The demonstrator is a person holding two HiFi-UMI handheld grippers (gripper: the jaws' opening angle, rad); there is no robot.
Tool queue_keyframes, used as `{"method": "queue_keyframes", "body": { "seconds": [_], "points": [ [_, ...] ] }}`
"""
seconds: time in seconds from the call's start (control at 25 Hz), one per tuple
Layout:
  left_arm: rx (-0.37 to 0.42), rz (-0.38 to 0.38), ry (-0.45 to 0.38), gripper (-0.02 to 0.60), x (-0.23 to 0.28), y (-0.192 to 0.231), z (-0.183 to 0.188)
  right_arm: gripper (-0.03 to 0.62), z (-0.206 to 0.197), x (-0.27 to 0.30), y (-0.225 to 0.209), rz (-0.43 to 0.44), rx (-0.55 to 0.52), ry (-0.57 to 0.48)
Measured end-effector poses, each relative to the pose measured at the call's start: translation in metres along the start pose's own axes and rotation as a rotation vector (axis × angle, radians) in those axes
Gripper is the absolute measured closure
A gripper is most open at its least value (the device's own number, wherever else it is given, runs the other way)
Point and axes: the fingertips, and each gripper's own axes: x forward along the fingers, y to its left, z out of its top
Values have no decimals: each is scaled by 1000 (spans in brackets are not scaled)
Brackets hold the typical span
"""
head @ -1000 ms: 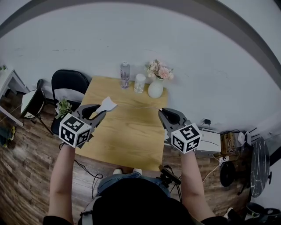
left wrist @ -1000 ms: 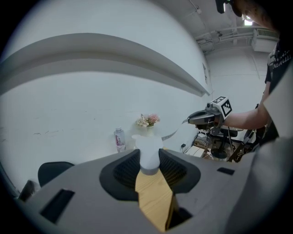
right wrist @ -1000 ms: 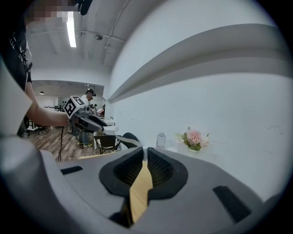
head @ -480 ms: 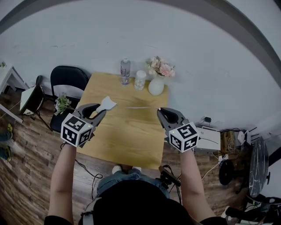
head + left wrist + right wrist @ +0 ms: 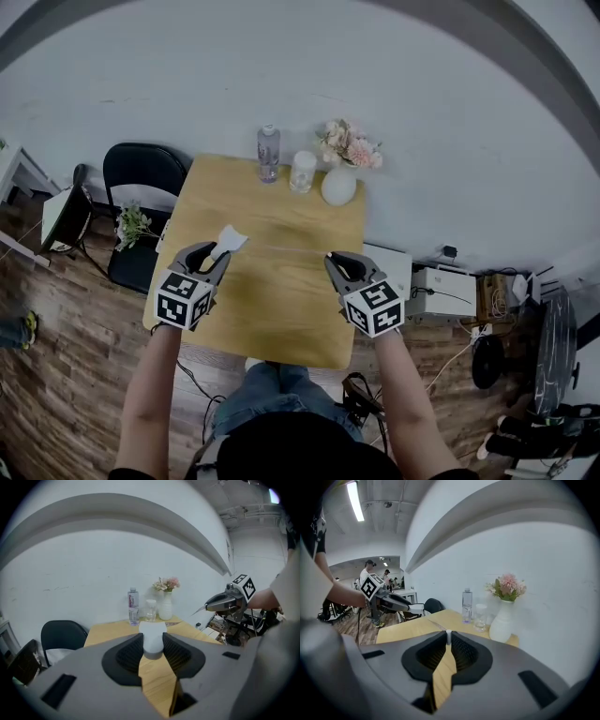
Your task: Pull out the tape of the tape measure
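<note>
My left gripper (image 5: 214, 254) is shut on the white tape measure case (image 5: 230, 238), which sticks out past its fingertips above the left side of the wooden table (image 5: 281, 305). In the left gripper view the case (image 5: 152, 637) sits clamped between the dark pads. My right gripper (image 5: 331, 258) is shut on the tape's end tab (image 5: 448, 636) over the table's right side. A thin line of tape (image 5: 286, 249) runs between the two grippers. Each gripper shows in the other's view: the right gripper (image 5: 220, 603) and the left gripper (image 5: 396, 603).
At the table's far edge stand a water bottle (image 5: 268, 154), a clear glass (image 5: 302, 172) and a white vase with pink flowers (image 5: 338, 184). A black chair (image 5: 141, 178) and a small plant (image 5: 134, 225) are at the left. White boxes (image 5: 441, 291) lie on the floor at the right.
Both grippers have sunk lower and come nearer to me over the table, keeping their hold. The tape stays stretched between them.
</note>
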Motion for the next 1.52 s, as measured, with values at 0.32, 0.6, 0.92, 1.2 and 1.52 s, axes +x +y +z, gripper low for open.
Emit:
{"method": "queue_keyframes", "body": {
  "seconds": [0.32, 0.6, 0.92, 1.2, 1.52],
  "points": [
    [-13, 51, 32, 445, 43, 26, -33, 549, -38, 52, -14, -14, 103, 92],
    [-44, 48, 60, 445, 65, 34, -64, 549, -75, 83, -24, -6, 246, 149],
    [-73, 68, 104, 445, 86, 40, -98, 549, -115, 113, -26, -7, 283, 260],
    [-71, 75, 134, 445, 100, 36, -116, 549, -135, 124, -33, -38, 276, 312],
    [-60, 112, 181, 443, 107, 33, -136, 548, -147, 127, -34, -54, 225, 358]
  ]
}}
